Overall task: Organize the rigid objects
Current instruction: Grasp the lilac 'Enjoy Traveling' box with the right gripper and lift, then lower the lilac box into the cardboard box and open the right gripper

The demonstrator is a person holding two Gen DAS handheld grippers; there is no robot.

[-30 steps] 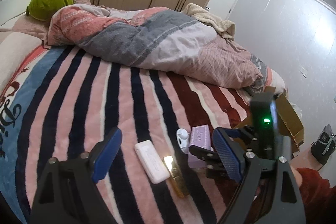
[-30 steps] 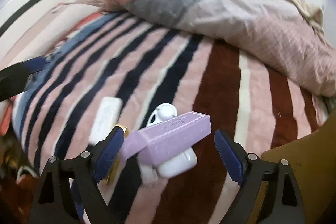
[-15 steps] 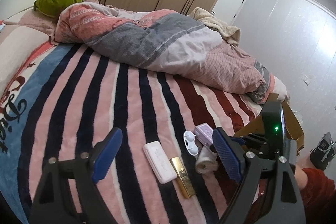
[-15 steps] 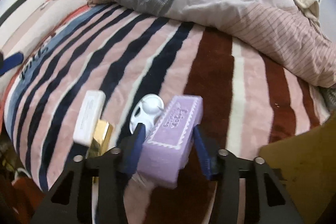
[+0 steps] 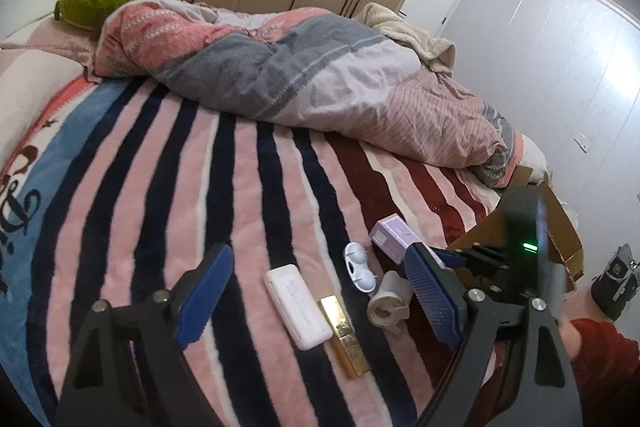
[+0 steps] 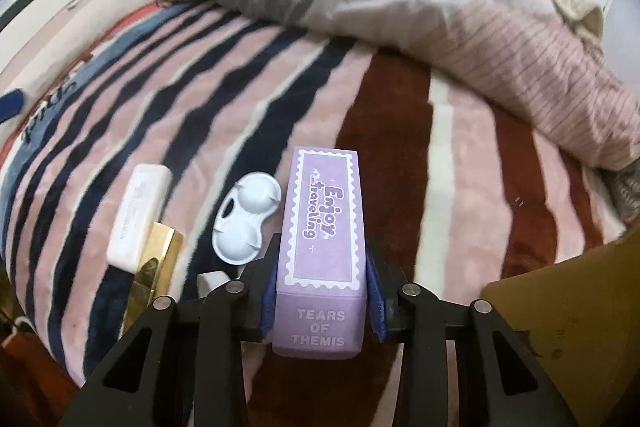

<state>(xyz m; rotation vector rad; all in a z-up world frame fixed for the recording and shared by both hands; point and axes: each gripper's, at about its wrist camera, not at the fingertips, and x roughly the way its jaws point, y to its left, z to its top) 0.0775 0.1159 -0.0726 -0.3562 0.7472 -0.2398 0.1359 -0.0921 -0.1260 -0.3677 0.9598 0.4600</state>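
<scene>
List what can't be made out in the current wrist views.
- Cardboard box: left wrist view, the right gripper's body covers most of it; the right wrist view cuts it at the edge. Contents unseen.
- Purple box: underside hidden, right gripper closing on its sides.
- White roll: right wrist view shows only a corner behind the finger.
- White case: print too small.
- Left gripper: open, empty.

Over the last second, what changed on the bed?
The right gripper took hold of the purple box: its wide-open jaws are closing on the box's sides, pads pressing. The box turned from crosswise to lengthwise. The left gripper stayed open and empty; white case, gold bar and white tray stayed put.
</scene>
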